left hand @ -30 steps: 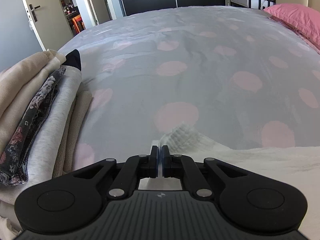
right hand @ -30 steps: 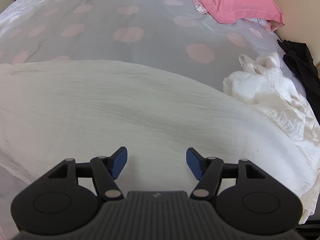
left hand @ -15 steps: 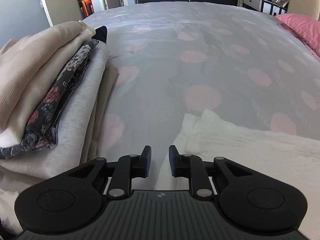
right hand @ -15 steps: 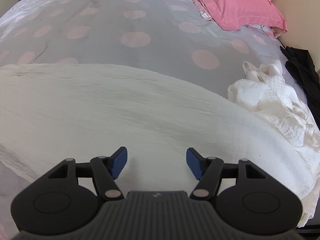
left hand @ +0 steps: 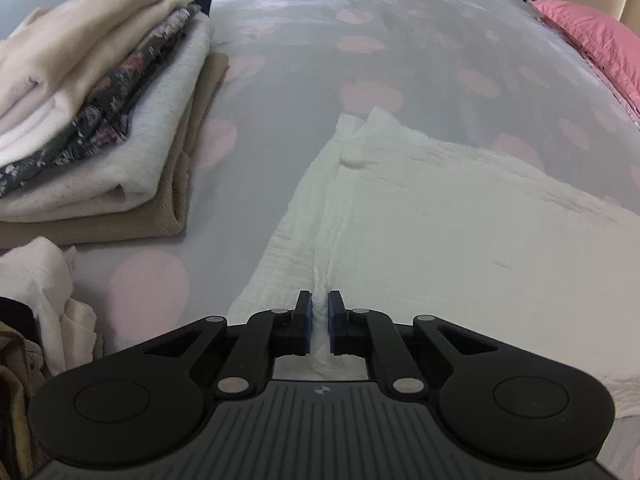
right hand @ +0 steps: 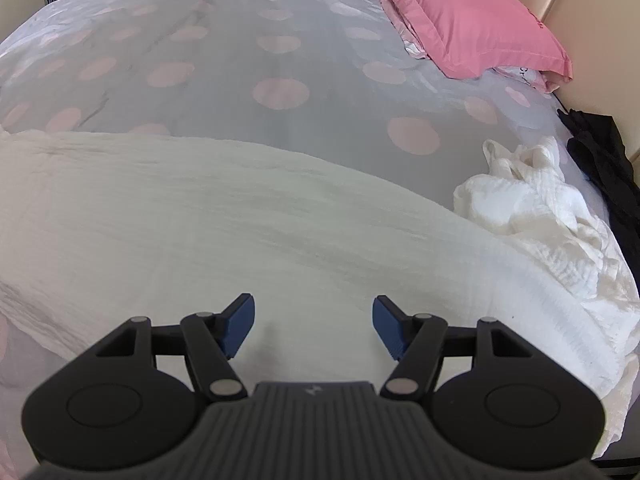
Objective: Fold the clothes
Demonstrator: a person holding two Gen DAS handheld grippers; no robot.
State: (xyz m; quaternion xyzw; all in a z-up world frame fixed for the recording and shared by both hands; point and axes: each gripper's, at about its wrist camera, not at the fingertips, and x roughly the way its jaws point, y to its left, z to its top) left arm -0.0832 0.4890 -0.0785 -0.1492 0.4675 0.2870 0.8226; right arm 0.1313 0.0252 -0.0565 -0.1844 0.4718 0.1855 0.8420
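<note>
- The white garment (left hand: 460,232) lies spread nearly flat across the near part of the bed (left hand: 288,92), which makes sense: a piece has to be laid out smooth before it can be folded over.
- The left claw (left hand: 319,322) sits low at the garment's near left edge, its pads drawn almost together with a ridge of white cloth rising into the narrow gap. Whether it truly pinches the fabric or only straddles it, I cannot tell.
- That spot looks chosen as a corner hold, so the left side could be lifted and carried across.
- The right claw (right hand: 313,326) hangs over the middle of the same cloth with its pads wide apart, gripping nothing; I judge it is waiting to take a matching hold.
- A stack of folded clothes (left hand: 100,120) stands at the left, apart from the white piece, likely kept there so finished items stay out of the working area.
- At the far right, a crumpled white bundle (right hand: 532,200) runs on from the spread fabric; whether it is the same garment I cannot tell. A dark garment (right hand: 604,160) lies beside it, near the pink pillow (right hand: 460,16), probably awaiting its turn.
</note>
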